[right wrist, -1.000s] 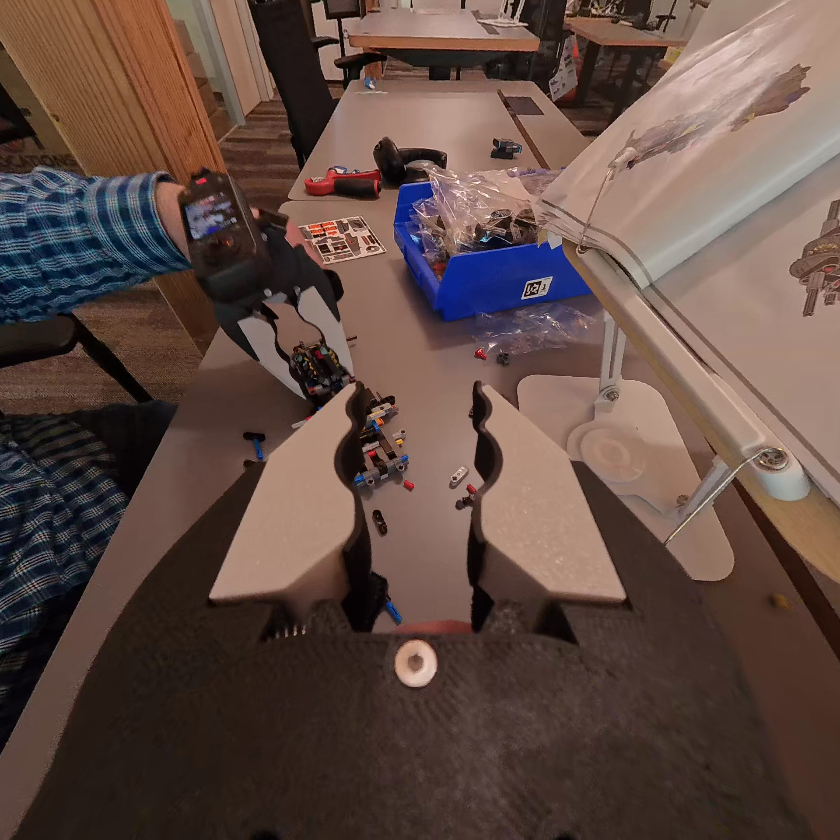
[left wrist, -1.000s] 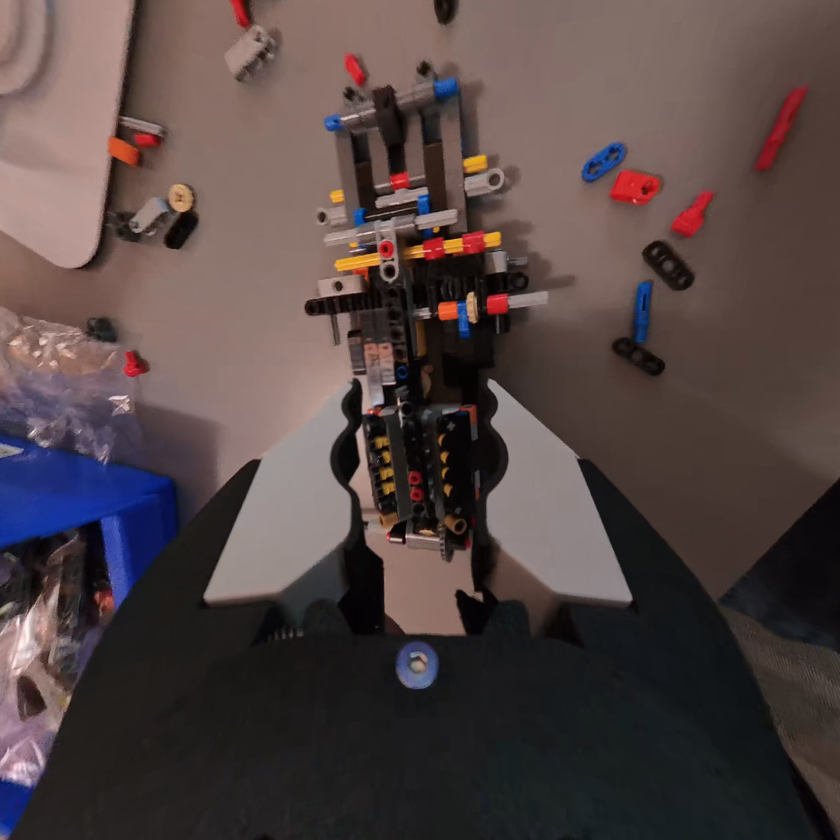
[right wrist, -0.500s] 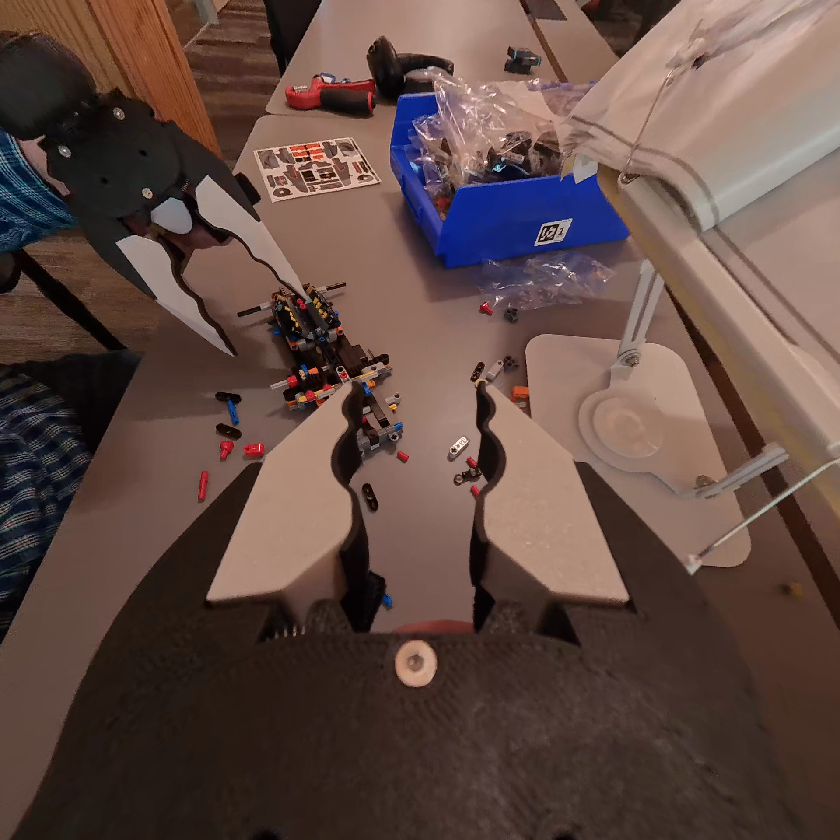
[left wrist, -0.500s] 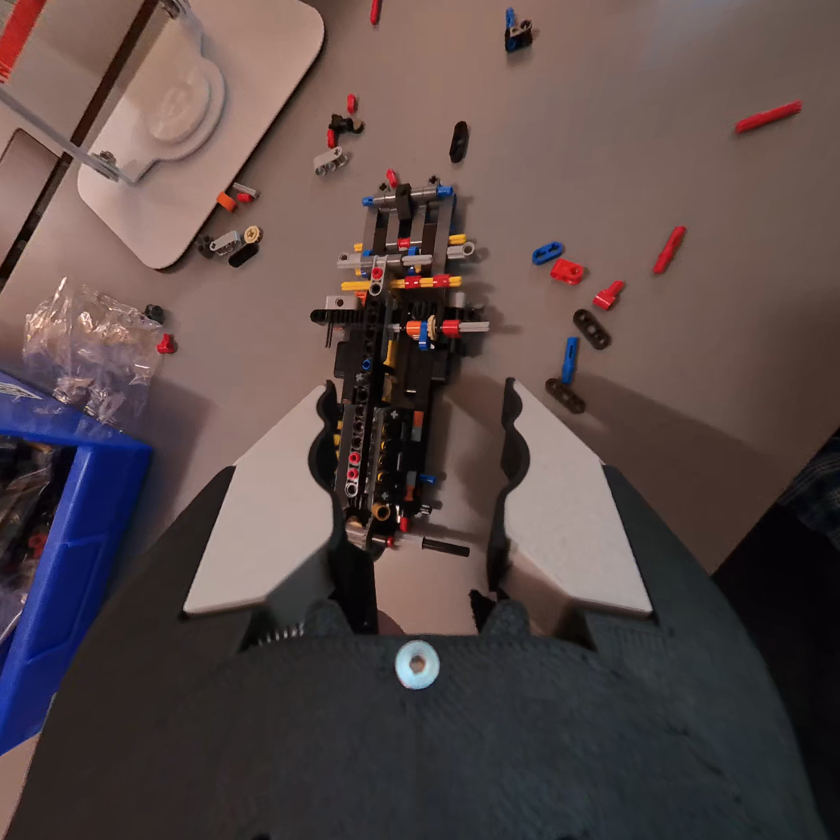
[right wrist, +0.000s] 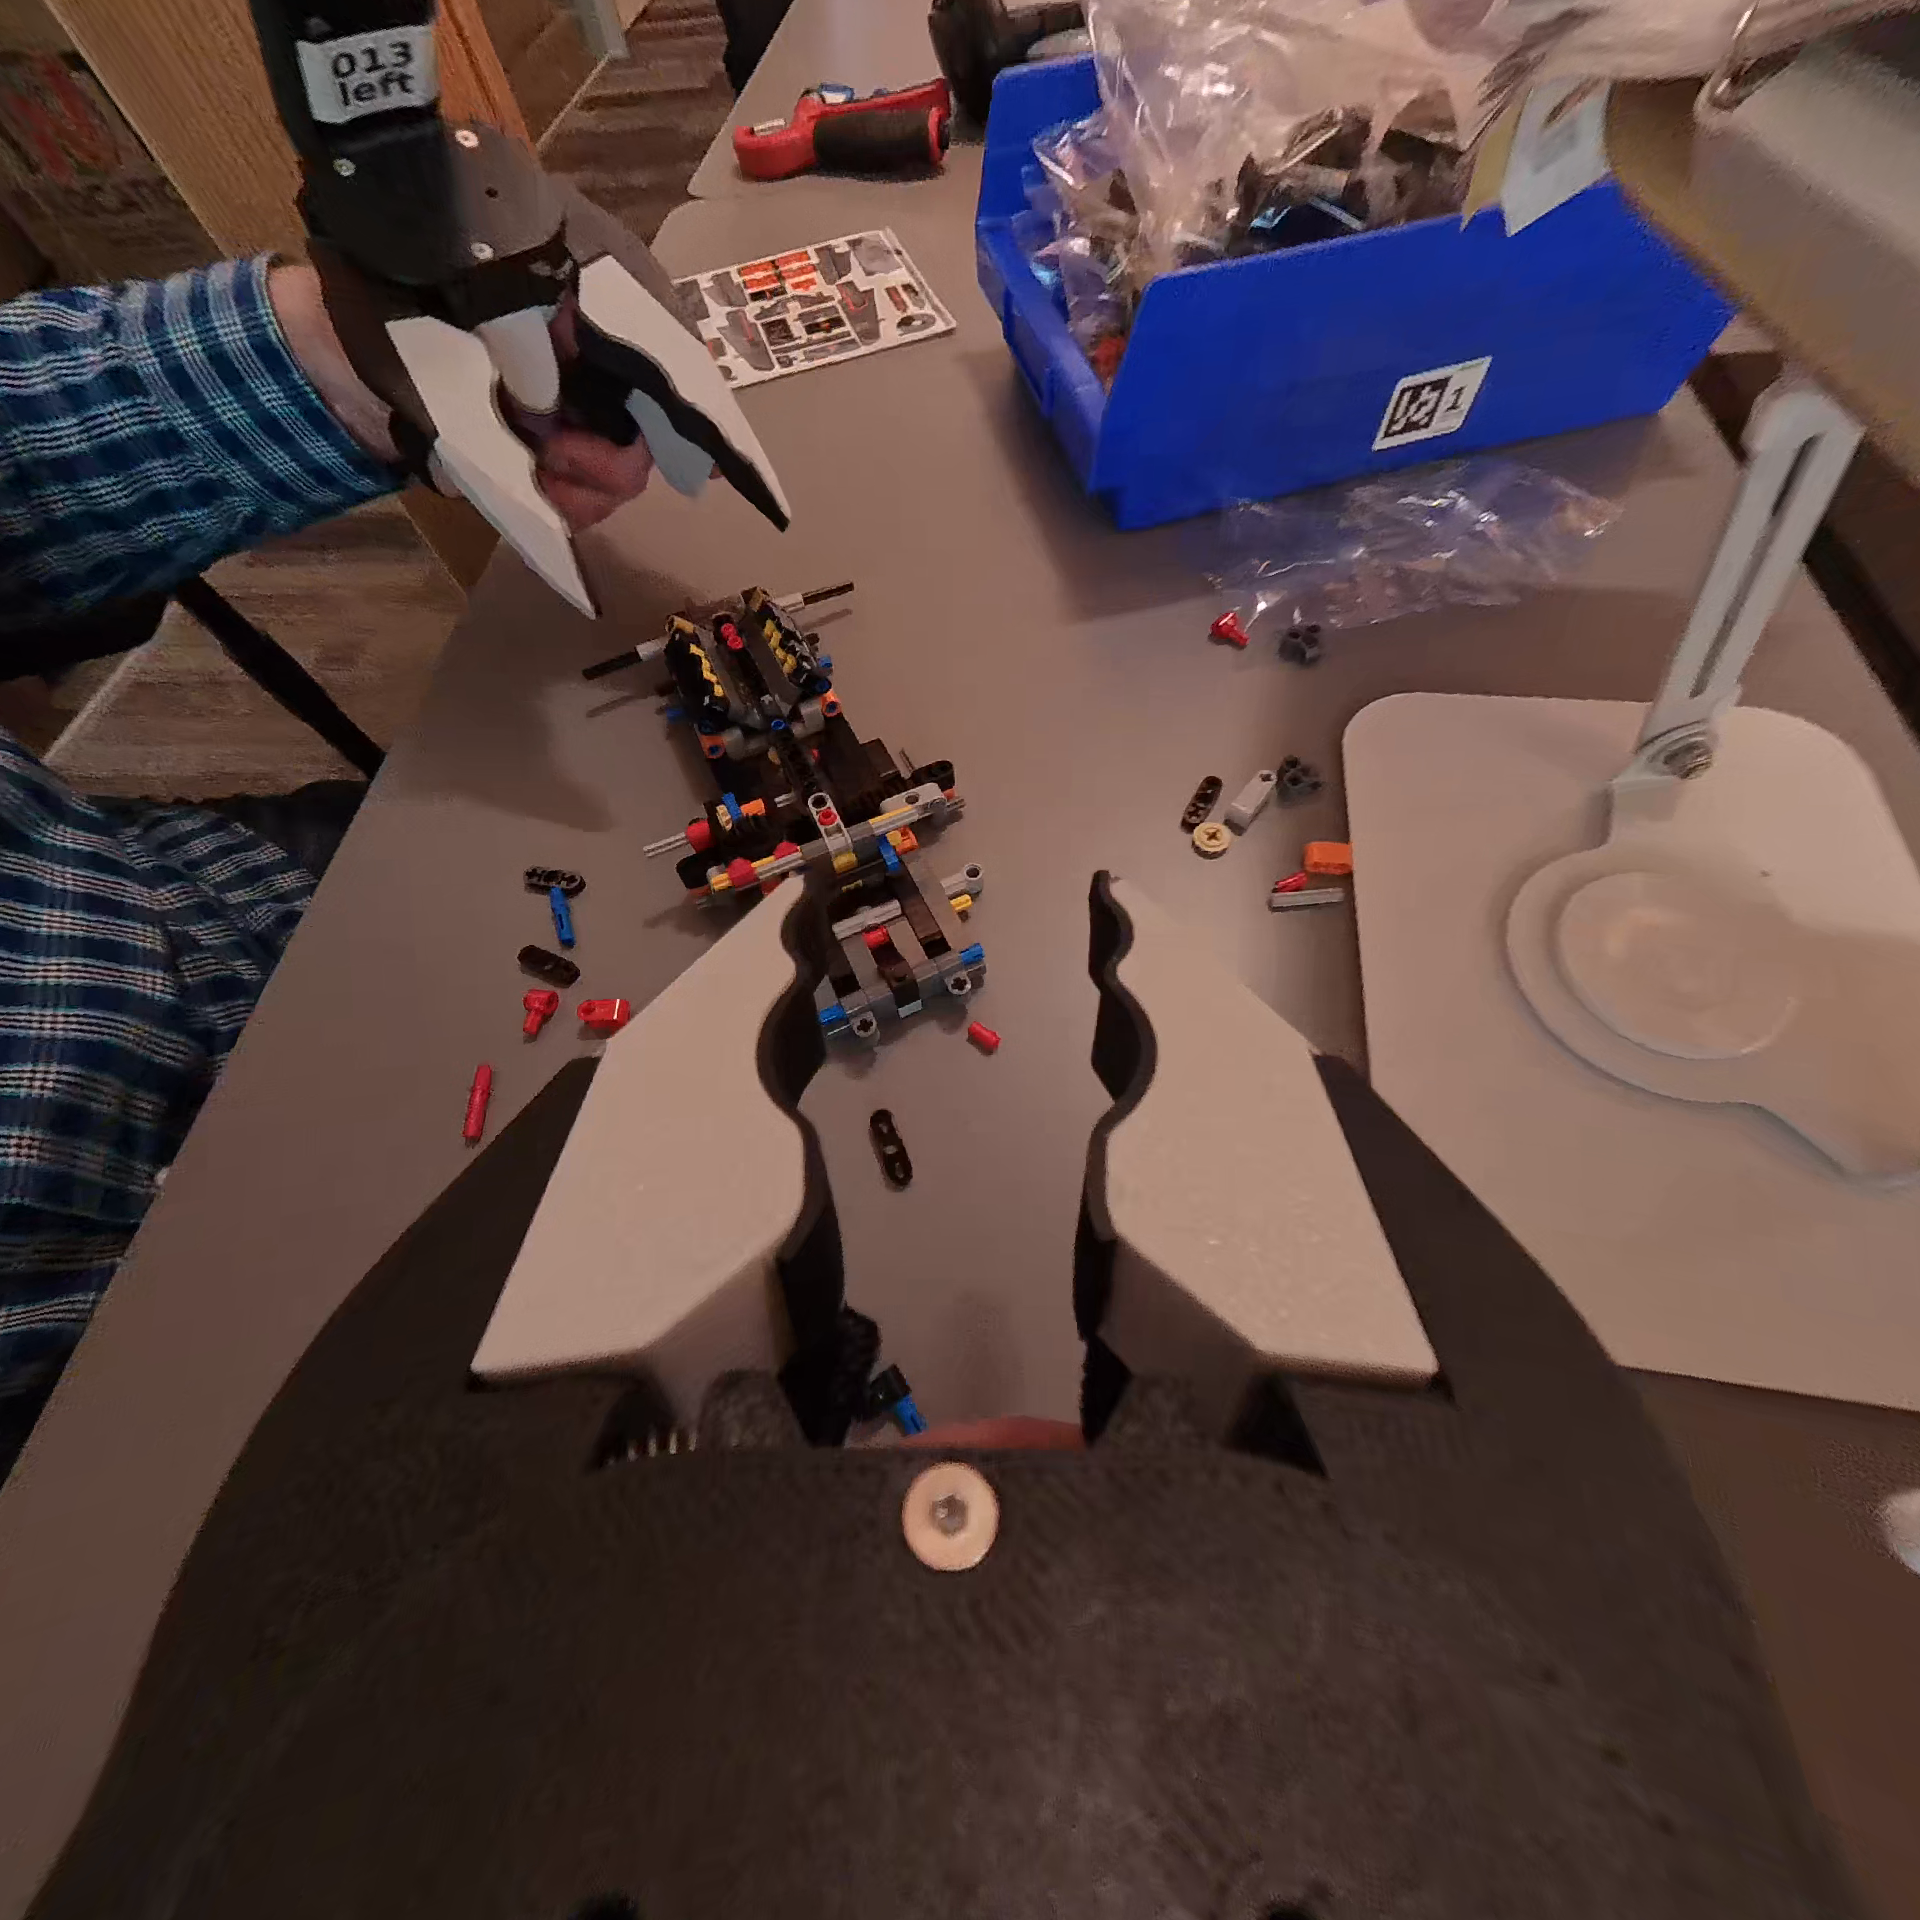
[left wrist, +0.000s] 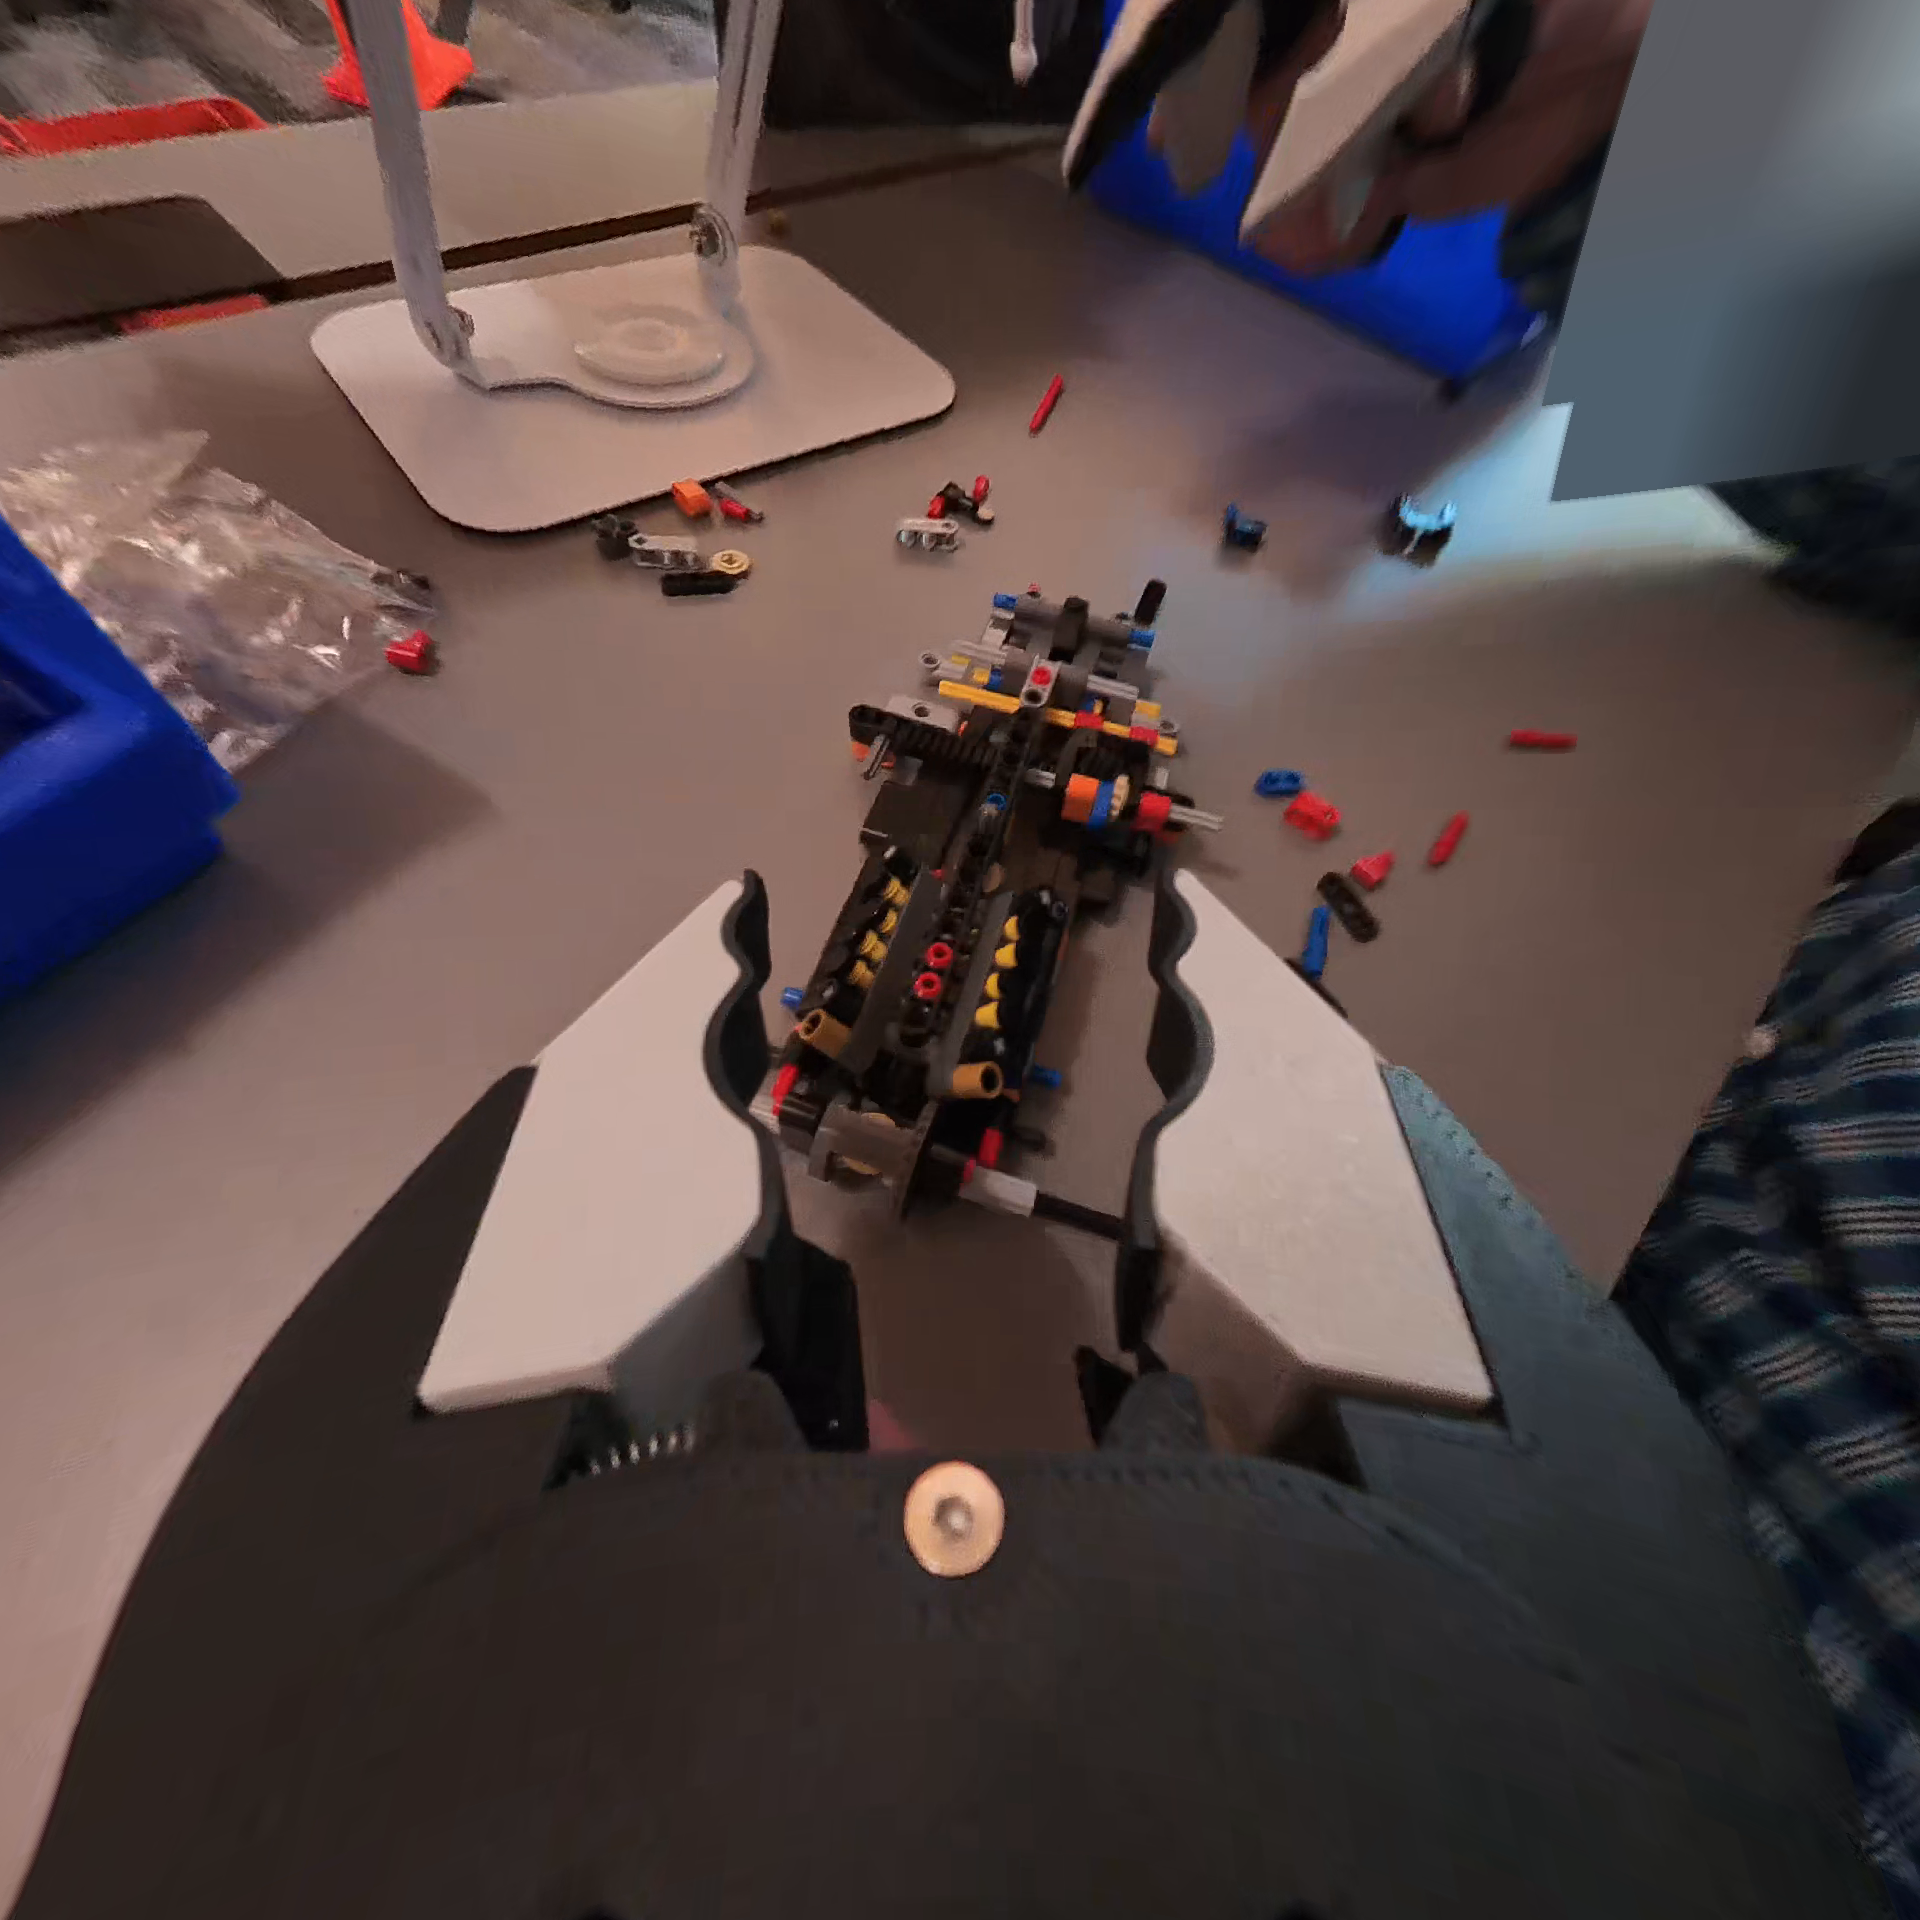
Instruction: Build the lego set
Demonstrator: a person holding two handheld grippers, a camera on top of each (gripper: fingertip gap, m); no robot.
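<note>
1. Claws come first. The left claw (left wrist: 956, 1039) is open and holds nothing. A second ago it was gripping the back end of the lego car (left wrist: 997, 914). Now it has let go and lifted up and back.
2. The right claw (right wrist: 940, 997) is open too, with nothing in it. It hangs over the front end of the car.
3. The lego car lies flat in the middle of the counter (right wrist: 1039, 644), apart from both claws. I think the next step is to pick a new piece.
4. Small loose pieces (right wrist: 556, 940) lie on both sides of the car.
5. Farther off, the blue bin (right wrist: 1299, 343) of bagged parts sits near the far edge, past the white stand (right wrist: 1558, 883).
</note>
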